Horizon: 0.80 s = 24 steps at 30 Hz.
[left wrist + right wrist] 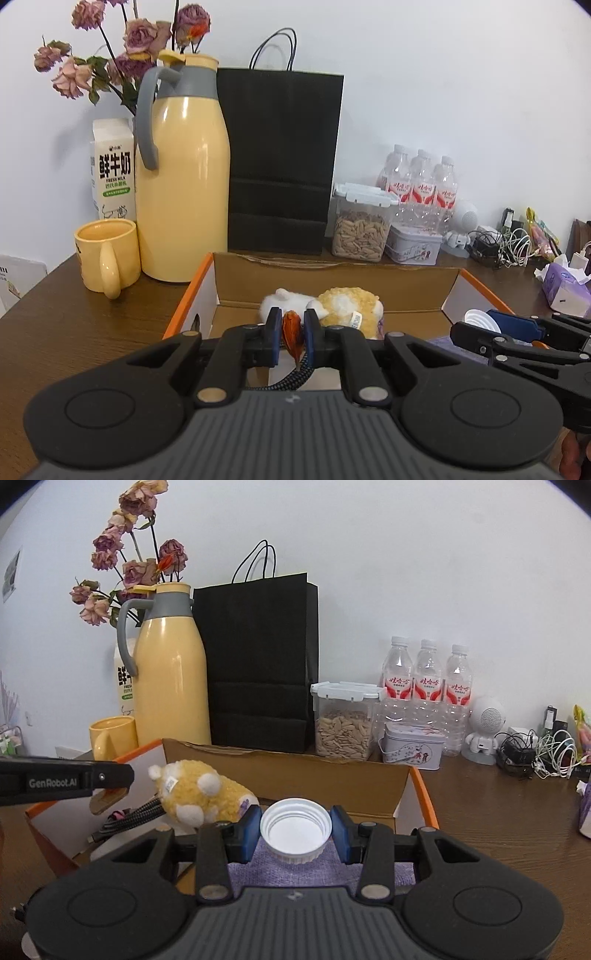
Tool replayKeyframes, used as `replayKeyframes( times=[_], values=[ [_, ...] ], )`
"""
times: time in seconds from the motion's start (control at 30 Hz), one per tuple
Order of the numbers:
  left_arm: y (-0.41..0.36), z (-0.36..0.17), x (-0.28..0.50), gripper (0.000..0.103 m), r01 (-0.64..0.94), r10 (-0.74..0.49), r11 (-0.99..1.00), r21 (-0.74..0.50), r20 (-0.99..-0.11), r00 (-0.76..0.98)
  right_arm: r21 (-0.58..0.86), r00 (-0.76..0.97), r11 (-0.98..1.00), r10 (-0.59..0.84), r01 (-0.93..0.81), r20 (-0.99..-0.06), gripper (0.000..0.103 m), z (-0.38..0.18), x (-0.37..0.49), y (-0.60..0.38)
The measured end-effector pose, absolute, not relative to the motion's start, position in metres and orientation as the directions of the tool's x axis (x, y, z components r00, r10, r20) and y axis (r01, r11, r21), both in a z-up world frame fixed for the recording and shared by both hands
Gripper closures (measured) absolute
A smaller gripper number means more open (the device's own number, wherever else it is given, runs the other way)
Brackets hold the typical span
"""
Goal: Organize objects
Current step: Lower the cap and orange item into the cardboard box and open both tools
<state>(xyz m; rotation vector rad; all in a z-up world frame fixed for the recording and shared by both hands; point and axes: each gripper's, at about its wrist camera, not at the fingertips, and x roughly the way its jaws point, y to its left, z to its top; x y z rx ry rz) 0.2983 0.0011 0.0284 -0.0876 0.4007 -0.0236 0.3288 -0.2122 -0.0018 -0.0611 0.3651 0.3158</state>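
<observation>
My left gripper (291,323) is shut on a small flat orange-brown piece (291,334) and hangs over the open cardboard box (332,280) with orange edges. In the right wrist view the same gripper (110,779) comes in from the left with the piece (107,799) under its tip. My right gripper (295,829) is shut on a white screw lid (295,823), held open side up above a purple cloth (325,875) in the box (288,771). A yellow-and-white plush toy (199,794) and a braided cable (136,816) lie inside the box.
Behind the box stand a yellow thermos jug (181,192), a yellow mug (107,254), a milk carton (112,170), a black paper bag (280,158), a seed container (343,723), a tin (412,747) and three water bottles (428,686). Cables (539,753) lie at the right.
</observation>
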Motion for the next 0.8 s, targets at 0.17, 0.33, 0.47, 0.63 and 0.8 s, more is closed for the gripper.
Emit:
replayKeyframes(
  times=[0.17, 0.33, 0.47, 0.63, 0.8],
  values=[
    [0.000, 0.034, 0.286, 0.049, -0.017, -0.009, 0.997, -0.078, -0.327, 0.945, -0.013, 0.906, 0.958, 0.266, -0.286, -0.330, 0.037, 0.002, 0.319, -0.215],
    [-0.002, 0.039, 0.276, 0.000, -0.045, 0.026, 0.997, -0.062, -0.268, 0.963, -0.022, 0.922, 0.964, 0.248, -0.266, -0.296, 0.009, 0.006, 0.311, -0.218],
    [-0.003, 0.040, 0.275, 0.000, -0.051, 0.032, 0.997, -0.061, -0.268, 0.963, -0.020, 0.928, 0.966, 0.242, -0.258, -0.281, 0.000, 0.008, 0.307, -0.218],
    [-0.003, 0.040, 0.274, 0.000, -0.052, 0.033, 0.997, -0.063, -0.273, 0.961, -0.019, 0.928, 0.964, 0.249, -0.264, -0.277, 0.000, 0.010, 0.304, -0.218],
    [-0.003, 0.038, 0.269, 0.000, -0.052, 0.032, 0.996, -0.067, -0.275, 0.961, -0.024, 0.925, 0.963, 0.253, -0.270, -0.283, 0.000, 0.011, 0.300, -0.218]
  ],
)
